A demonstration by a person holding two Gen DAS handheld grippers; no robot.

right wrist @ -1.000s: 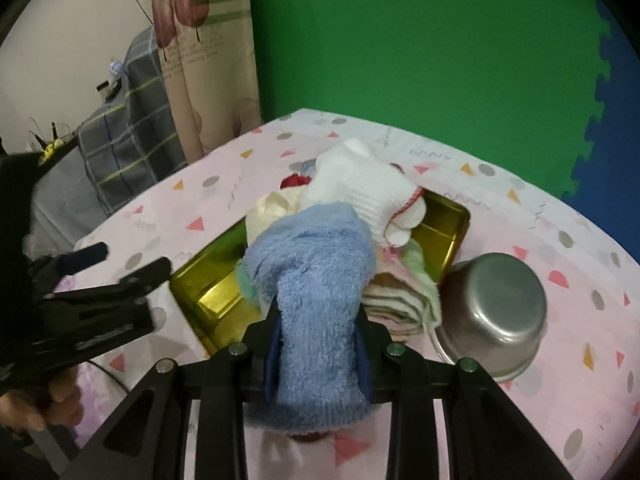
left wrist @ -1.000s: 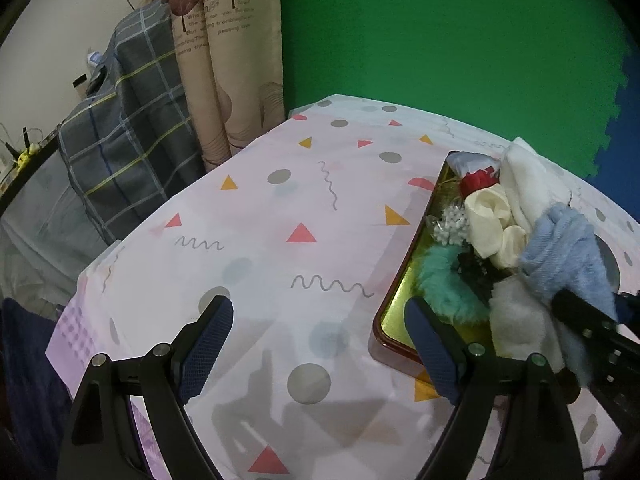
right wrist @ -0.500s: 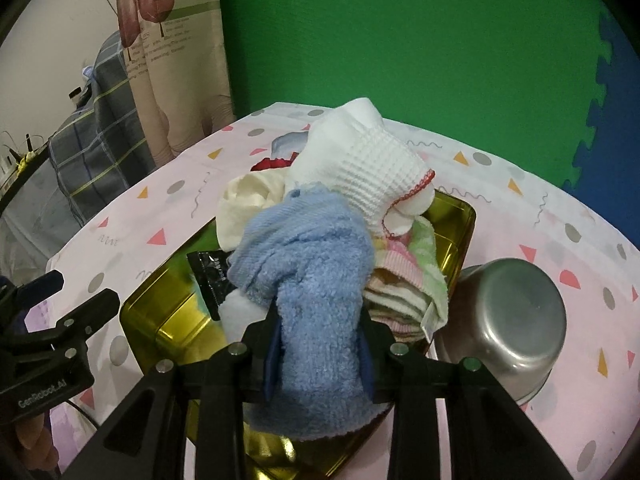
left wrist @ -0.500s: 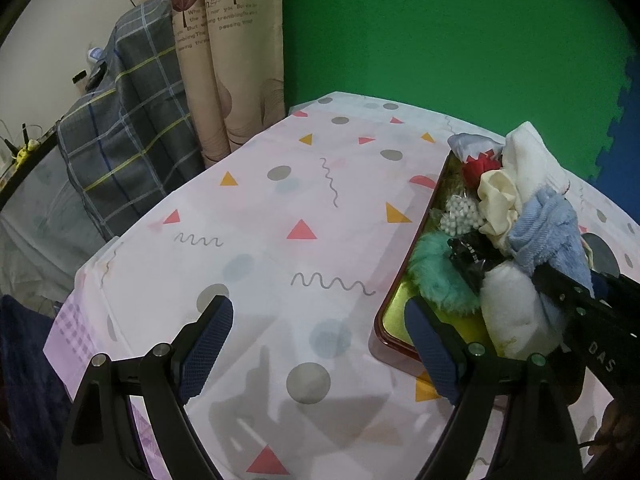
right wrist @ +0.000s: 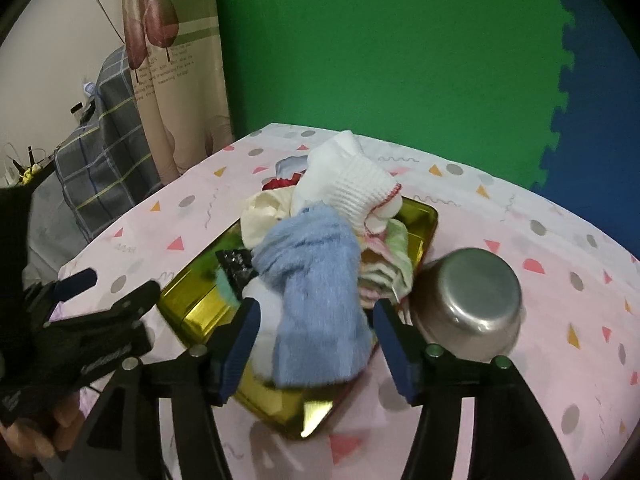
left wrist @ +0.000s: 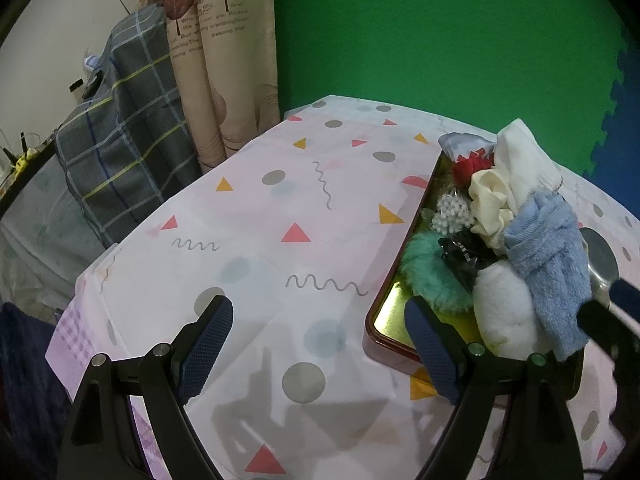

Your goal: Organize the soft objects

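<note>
While the right gripper (right wrist: pixel 316 340) is opening its jaws, the blue towel (right wrist: pixel 316 296) sits between the pads without either one pressing on it, draped over the heap of soft things in the gold tin (right wrist: pixel 188 304). From where I stand, the towel lies straight ahead of that gripper, its long axis running away along the fingers, from the near rim of the tin up toward the white sock (right wrist: pixel 352 184) on top of the pile. The left gripper (left wrist: pixel 316 344) hangs spread wide and empty over the patterned tablecloth (left wrist: pixel 248 216), with the tin off to its right side and the towel (left wrist: pixel 548 268) on the tin's far edge from it. So the right hand is plainly the nearer of the two. I judge that its coming move is to draw back cleanly, without snagging the terry. The steel bowl (right wrist: pixel 468 300) sits just beside the tin, touching or nearly so.
</note>
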